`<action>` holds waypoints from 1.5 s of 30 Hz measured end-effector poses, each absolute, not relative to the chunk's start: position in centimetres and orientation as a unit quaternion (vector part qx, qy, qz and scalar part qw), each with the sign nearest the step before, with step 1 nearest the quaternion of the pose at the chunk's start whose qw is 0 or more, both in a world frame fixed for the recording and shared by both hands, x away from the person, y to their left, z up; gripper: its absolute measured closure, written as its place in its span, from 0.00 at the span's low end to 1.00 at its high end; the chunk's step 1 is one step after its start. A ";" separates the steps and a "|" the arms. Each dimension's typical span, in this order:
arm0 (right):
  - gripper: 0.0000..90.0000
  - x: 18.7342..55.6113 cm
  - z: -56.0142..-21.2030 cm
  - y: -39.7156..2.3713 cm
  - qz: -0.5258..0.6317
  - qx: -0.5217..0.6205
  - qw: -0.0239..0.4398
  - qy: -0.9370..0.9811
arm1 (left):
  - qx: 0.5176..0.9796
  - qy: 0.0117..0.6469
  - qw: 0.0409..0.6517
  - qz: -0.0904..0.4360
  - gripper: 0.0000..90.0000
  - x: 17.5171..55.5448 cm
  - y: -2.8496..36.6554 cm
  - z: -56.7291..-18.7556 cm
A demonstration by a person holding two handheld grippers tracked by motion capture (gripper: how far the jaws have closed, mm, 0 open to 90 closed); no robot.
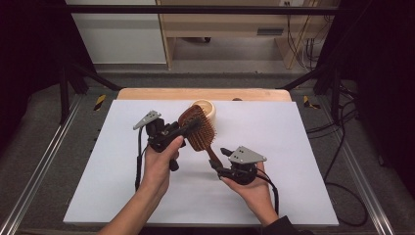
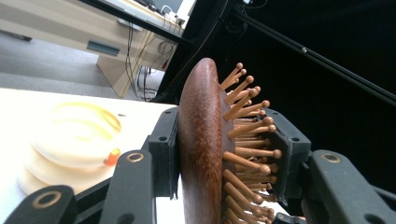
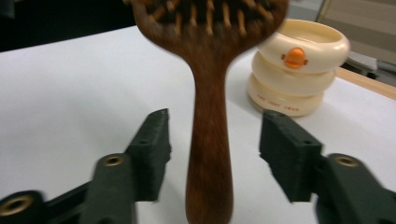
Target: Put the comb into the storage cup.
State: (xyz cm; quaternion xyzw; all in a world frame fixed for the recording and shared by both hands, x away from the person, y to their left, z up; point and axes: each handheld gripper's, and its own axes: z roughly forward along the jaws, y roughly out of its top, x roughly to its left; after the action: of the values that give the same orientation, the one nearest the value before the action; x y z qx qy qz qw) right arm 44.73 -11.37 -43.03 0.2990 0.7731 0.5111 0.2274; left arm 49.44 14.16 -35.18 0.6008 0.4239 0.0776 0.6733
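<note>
Hairbrush (image 1: 198, 128) in left gripper (image 1: 188, 128), mid-table

Even overhead light on the white table (image 1: 274, 147); surroundings dark. Right gripper view is motion-blurred, esp. hairbrush (image 3: 208, 116). Cream container (image 2: 70, 140) overexposed.

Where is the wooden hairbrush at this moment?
High view: the wooden hairbrush is held off the table, centre-left, its head clamped in the left hand-held gripper, just in front of the cream container.

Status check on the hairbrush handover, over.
Left gripper shut on hairbrush head. Right gripper open, jaws either side of handle, not touching. Cream container stands behind on table, clear of the work.
</note>
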 end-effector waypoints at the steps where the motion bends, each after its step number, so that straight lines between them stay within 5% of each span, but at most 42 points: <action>1: 0.40 44.7 -43.0 -11.5 0.510 0.301 0.230 0.772 | 0.602 0.422 0.673 0.082 0.58 49.5 14.4 -34.9; 11: 0.12 44.9 -42.8 -13.6 0.499 0.345 0.266 0.749 | 0.602 0.412 0.674 0.117 0.58 49.6 15.5 -32.5; 28: 0.09 42.4 -43.6 -21.1 0.507 0.407 0.317 0.690 | 0.611 0.392 0.670 0.160 0.58 50.5 16.0 -28.3; 45: 0.07 42.9 -43.8 -21.0 0.513 0.392 0.329 0.689 | 0.596 0.388 0.675 0.194 0.58 54.1 14.7 -25.1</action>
State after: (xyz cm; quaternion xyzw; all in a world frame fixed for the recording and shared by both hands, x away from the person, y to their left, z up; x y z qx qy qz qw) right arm 42.85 -21.05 -43.84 0.3922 0.6887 0.5132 0.3295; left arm 54.15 14.66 -25.11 0.5962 0.3884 0.1937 0.6754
